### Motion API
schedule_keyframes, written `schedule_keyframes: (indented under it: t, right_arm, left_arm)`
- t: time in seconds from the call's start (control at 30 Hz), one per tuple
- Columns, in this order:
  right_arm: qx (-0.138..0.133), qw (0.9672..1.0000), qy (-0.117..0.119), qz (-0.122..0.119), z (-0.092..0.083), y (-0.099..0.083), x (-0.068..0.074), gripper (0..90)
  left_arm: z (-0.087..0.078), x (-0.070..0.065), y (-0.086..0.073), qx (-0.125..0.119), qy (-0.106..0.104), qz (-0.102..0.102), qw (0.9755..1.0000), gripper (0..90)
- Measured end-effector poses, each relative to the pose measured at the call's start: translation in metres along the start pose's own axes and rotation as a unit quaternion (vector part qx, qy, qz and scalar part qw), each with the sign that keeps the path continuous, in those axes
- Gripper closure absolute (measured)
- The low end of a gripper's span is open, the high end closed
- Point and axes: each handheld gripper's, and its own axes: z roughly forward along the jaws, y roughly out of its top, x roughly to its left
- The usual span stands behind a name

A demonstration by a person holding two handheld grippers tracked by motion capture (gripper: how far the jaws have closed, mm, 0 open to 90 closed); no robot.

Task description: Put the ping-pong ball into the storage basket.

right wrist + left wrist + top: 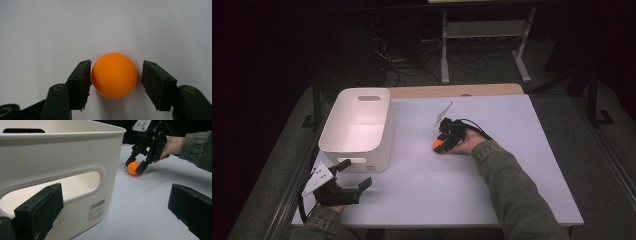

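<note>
A small orange ball lies on the white table, right of centre. My right gripper points down at it with a jaw on each side. One pad touches the ball, and a thin gap remains at the other pad. From the left gripper view, the right gripper straddles the ball, which rests on the table. My left gripper is open and holds nothing, low at the front left beside the white bin.
The white plastic bin has handle cut-outs and a barcode label, and stands at the table's left. A wooden strip runs along the table's far edge. Behind it are a white rack and cables on the floor.
</note>
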Motion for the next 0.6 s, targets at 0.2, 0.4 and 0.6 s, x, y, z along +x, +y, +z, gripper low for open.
schedule_keyframes:
  t: [0.2,0.4,0.6]
  right_arm:
    - [0.015,0.9998,0.004,-0.015,0.0033,0.0039,0.0018,48.9]
    - [0.013,0.9997,0.013,-0.014,0.0043,0.0048,0.0014,49.8]
    - [0.012,0.9997,0.014,-0.013,0.0008,0.0045,0.0012,49.9]
  left_arm:
    - [0.0,0.0001,0.0,0.0,0.0,0.0,1.0,0.0]
    - [0.0003,0.0001,-0.0001,0.0,0.0,0.0,1.0,0.0]
    - [0.0005,0.0,-0.0001,0.001,0.0,0.0,1.0,0.0]
